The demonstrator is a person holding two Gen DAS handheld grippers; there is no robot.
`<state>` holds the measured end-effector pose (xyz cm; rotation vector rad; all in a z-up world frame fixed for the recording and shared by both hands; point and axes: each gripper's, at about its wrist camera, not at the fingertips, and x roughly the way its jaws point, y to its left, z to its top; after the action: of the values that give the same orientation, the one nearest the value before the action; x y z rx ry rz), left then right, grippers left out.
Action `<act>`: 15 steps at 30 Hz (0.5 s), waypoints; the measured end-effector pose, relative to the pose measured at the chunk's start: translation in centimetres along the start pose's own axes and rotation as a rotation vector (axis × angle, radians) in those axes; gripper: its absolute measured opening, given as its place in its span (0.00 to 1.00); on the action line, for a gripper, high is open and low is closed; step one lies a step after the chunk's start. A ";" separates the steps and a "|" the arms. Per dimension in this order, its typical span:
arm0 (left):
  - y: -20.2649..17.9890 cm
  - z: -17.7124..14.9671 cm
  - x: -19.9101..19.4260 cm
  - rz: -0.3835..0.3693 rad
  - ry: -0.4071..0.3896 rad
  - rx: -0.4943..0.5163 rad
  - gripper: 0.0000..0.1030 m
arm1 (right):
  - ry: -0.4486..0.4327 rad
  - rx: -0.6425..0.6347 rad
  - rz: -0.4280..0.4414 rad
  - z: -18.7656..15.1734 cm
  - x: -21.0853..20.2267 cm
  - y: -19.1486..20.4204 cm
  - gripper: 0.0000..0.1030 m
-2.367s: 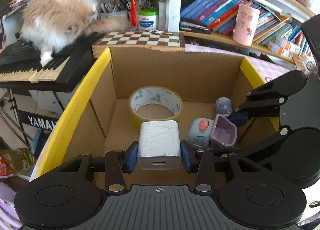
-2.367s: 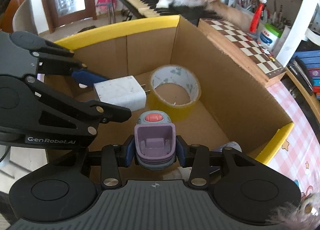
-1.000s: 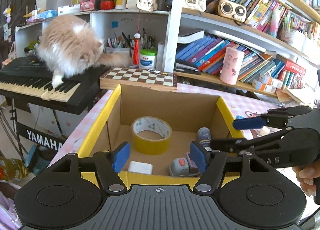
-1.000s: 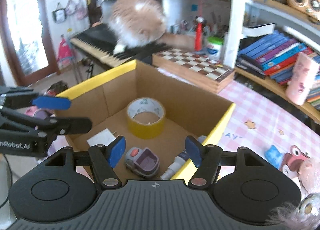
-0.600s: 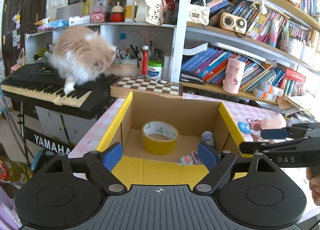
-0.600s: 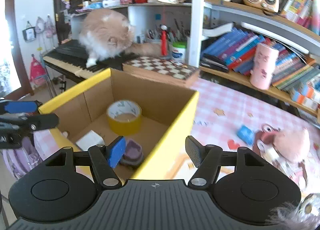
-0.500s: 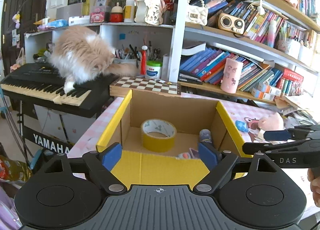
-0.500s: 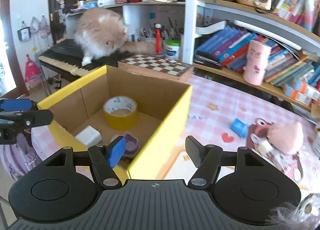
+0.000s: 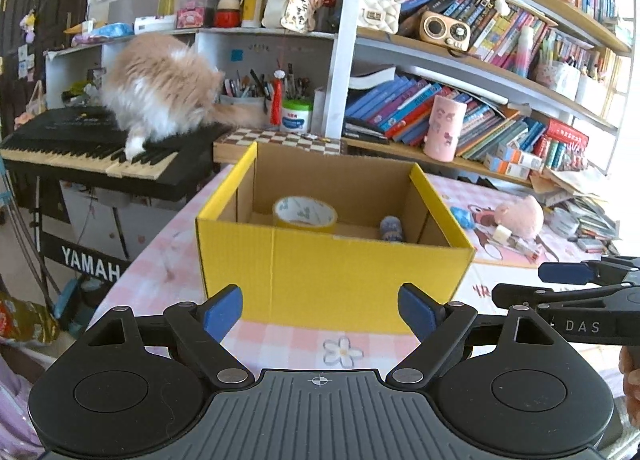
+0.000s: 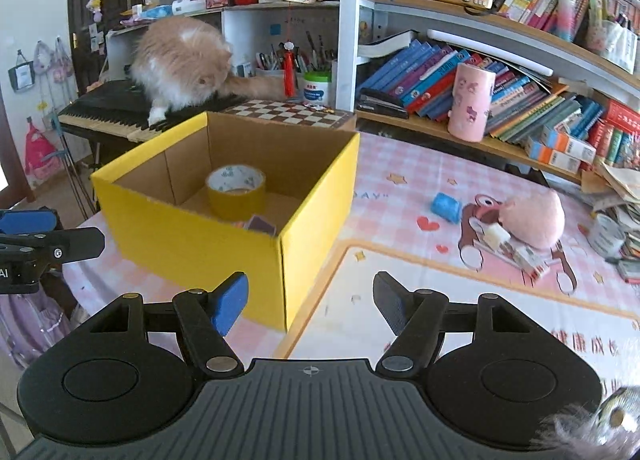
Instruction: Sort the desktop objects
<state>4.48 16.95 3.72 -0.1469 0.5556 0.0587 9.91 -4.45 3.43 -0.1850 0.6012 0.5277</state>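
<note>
Both grippers were empty. Left gripper (image 9: 320, 310) stood wide, nothing between its jaws; right gripper (image 10: 310, 302) had its jaws opening, also on nothing. I judged this the gap between a drop and the next pick.

Box (image 9: 332, 272) sat at twelve o'clock of the left gripper, close, its yellow wall facing me. Tape roll (image 9: 305, 212) and a small bottle (image 9: 391, 229) lay inside: sorted, by my reading.

From the right gripper the box (image 10: 192, 236) was at eleven o'clock. Unsorted things lay apart on the pink cloth at about two o'clock: blue block (image 10: 446, 207), pink plush (image 10: 536, 218), small white pieces (image 10: 496, 236) just beside the plush. Block looked the nearest pick.

Cat (image 10: 184, 60) sat on the keyboard (image 9: 92, 152) behind the box.
</note>
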 end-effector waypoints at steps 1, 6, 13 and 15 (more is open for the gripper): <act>0.0 -0.3 -0.2 -0.002 0.002 -0.001 0.85 | 0.000 0.001 -0.004 -0.4 -0.3 0.2 0.65; -0.6 -1.3 -1.4 -0.015 0.004 0.010 0.85 | -0.004 -0.002 -0.023 -2.0 -1.7 1.1 0.65; -1.2 -3.1 -2.8 -0.021 0.019 0.029 0.85 | -0.002 -0.006 -0.046 -4.1 -3.2 1.7 0.67; -1.3 -3.6 -3.0 -0.022 0.035 0.029 0.85 | 0.005 -0.006 -0.054 -4.5 -3.5 1.8 0.68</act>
<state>0.18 15.05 2.40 -0.1261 0.5892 0.0263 4.34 -5.74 1.77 -0.2072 0.5976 0.4770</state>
